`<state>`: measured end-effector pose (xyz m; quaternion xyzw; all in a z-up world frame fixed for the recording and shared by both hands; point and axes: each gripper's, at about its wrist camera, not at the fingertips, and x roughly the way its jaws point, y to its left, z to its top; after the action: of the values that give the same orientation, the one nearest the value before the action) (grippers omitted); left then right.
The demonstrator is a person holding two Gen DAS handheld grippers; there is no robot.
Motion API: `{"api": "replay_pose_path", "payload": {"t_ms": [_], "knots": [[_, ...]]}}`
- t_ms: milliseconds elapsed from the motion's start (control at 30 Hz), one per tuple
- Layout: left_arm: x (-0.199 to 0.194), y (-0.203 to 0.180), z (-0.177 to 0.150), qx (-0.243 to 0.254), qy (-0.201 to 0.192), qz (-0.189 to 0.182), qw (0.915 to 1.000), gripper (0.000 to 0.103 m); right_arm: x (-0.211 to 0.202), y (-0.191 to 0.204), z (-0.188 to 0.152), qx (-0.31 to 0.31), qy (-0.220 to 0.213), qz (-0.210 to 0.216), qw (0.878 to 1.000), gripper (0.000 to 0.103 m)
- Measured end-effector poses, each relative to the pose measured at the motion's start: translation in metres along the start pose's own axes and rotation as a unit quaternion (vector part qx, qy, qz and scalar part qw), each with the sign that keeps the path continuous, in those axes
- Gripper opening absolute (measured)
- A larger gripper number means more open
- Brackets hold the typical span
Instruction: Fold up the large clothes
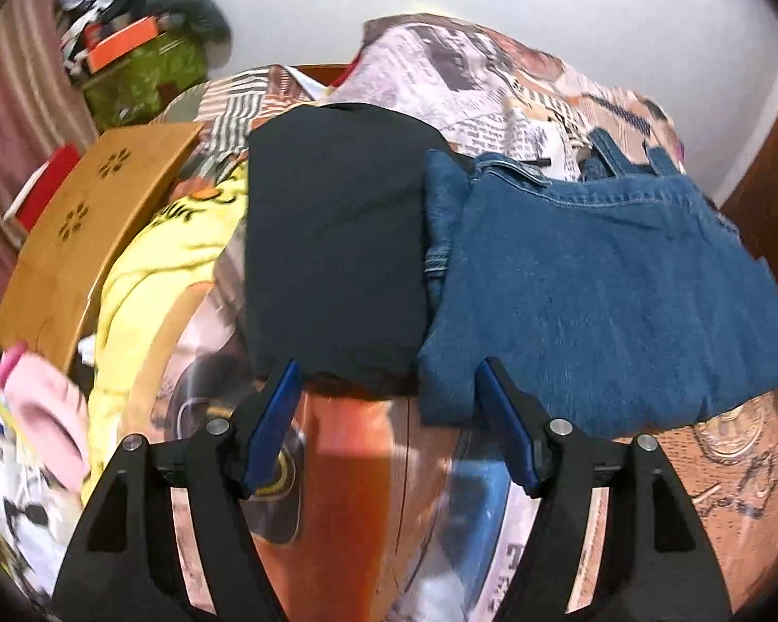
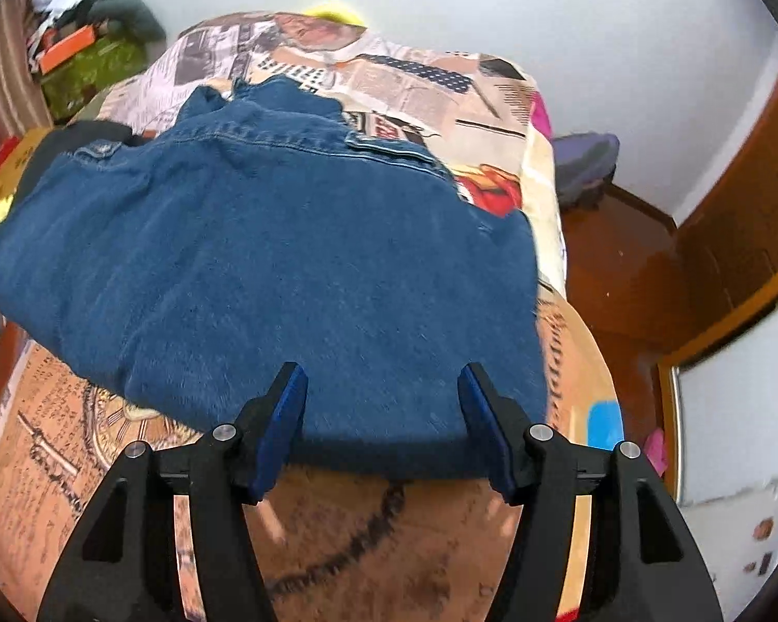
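A folded blue denim garment (image 1: 607, 290) lies on the printed bedspread (image 1: 368, 492); it fills the middle of the right wrist view (image 2: 264, 269). A folded black garment (image 1: 332, 254) lies beside it on the left, and its edge shows in the right wrist view (image 2: 72, 140). My left gripper (image 1: 389, 378) is open and empty, above the near edges of both garments. My right gripper (image 2: 384, 378) is open and empty, with its fingertips over the denim's near edge.
A yellow garment (image 1: 171, 259), a pink item (image 1: 46, 414) and a wooden board (image 1: 88, 217) lie at the left. A green box (image 1: 140, 72) with clutter stands at the back left. The bed's right edge drops to a wooden floor (image 2: 627, 269) by a door (image 2: 741, 217).
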<state>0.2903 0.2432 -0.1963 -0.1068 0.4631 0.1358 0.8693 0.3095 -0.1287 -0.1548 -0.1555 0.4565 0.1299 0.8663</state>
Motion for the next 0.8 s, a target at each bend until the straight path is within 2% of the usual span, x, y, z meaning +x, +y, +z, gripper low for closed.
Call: {"api": "replay_pose_path", "payload": {"t_ms": [167, 333, 400, 500, 600, 700, 800], "knots": [[-0.012, 0.006, -0.011, -0.015, -0.011, 0.002, 0.9998, 0.069, -0.014, 0.001, -0.002, 0.003, -0.009, -0.024, 1.000, 0.058], [-0.012, 0.006, -0.024, -0.063, -0.011, -0.033, 0.9974, 0.069, -0.029, 0.004, -0.003, 0.013, -0.032, -0.010, 0.999, 0.058], [-0.006, 0.003, -0.030, -0.090, -0.004, -0.064, 0.9939, 0.069, -0.033, 0.007, -0.003, 0.017, -0.039, -0.004, 0.999, 0.058], [0.010, -0.002, -0.035, -0.129, 0.019, -0.120, 0.9842, 0.069, -0.035, 0.011, -0.002, 0.025, -0.052, 0.011, 0.998, 0.058], [0.028, -0.007, -0.038, -0.170, 0.040, -0.170, 0.9699, 0.070, -0.033, 0.015, 0.000, 0.036, -0.054, 0.033, 0.997, 0.058], [0.049, -0.016, -0.034, -0.186, 0.065, -0.228, 0.9535, 0.070, -0.028, 0.019, 0.001, 0.043, -0.050, 0.046, 0.997, 0.058], [0.059, -0.023, -0.027, -0.205, 0.059, -0.263, 0.9410, 0.070, -0.020, 0.022, 0.001, 0.045, -0.040, 0.050, 0.997, 0.058]]}}
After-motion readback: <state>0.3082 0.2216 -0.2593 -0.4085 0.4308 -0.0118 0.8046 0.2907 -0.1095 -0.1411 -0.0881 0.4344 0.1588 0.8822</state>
